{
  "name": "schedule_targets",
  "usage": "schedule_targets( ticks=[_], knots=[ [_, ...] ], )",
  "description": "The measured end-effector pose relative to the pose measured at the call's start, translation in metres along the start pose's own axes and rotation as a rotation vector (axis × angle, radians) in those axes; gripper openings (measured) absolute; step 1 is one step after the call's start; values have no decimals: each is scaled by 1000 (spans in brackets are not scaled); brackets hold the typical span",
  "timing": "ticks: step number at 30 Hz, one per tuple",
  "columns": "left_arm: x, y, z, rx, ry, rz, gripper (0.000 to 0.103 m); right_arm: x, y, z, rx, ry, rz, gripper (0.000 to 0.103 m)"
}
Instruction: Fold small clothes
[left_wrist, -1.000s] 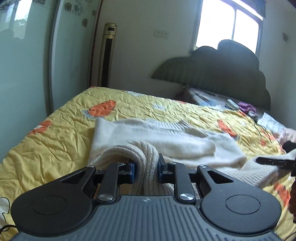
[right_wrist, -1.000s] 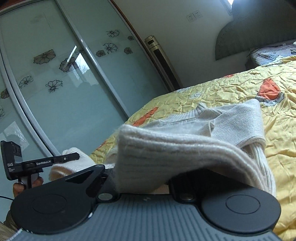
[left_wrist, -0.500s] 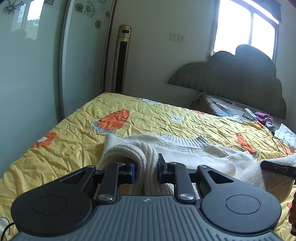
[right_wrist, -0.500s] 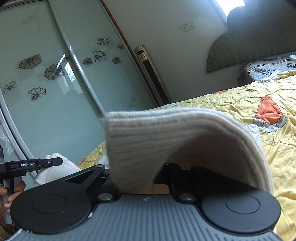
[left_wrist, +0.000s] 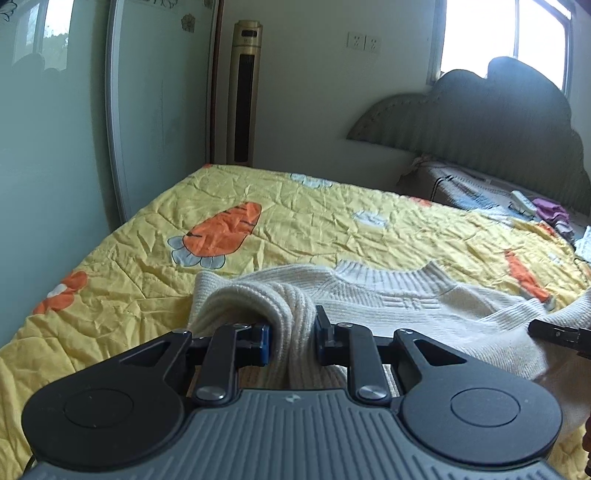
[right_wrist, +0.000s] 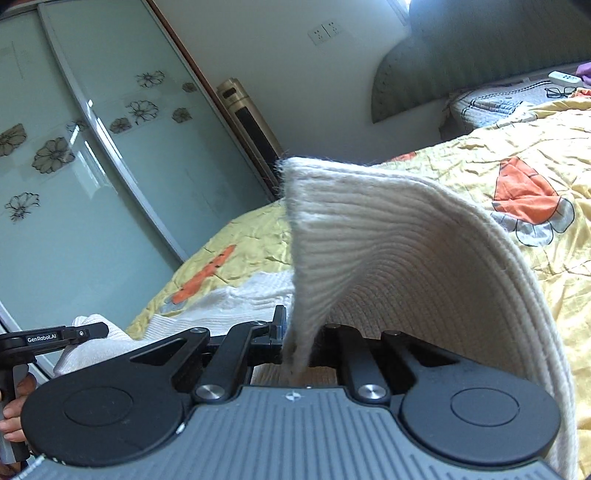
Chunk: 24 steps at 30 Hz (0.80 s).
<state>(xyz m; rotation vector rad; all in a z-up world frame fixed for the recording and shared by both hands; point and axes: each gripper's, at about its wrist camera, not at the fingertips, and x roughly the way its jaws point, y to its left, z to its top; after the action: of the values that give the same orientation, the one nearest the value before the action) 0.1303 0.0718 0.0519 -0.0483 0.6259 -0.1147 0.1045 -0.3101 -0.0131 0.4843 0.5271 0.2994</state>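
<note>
A cream knit sweater (left_wrist: 388, 295) lies on the bed's yellow carrot-print quilt (left_wrist: 295, 221), collar toward the far side. The left tool (left_wrist: 291, 332) is clamped narrow on a bunched ribbed edge of the sweater, lifted just above the rest of the garment. The right tool (right_wrist: 295, 343) pinches another ribbed edge, which arches up and drapes over its right side. In the right wrist view, the left tool shows at the left edge, with a hand (right_wrist: 13, 413) on its handle.
</note>
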Motion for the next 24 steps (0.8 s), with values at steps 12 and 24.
schedule_targets(
  ticks=[12, 24],
  knots=[
    [46, 9, 1, -78, 103, 16, 24, 30, -21, 0, 54, 70, -9, 17],
    [58, 16, -1, -181, 139, 9, 32, 44, -15, -1, 68, 44, -47, 22]
  ],
)
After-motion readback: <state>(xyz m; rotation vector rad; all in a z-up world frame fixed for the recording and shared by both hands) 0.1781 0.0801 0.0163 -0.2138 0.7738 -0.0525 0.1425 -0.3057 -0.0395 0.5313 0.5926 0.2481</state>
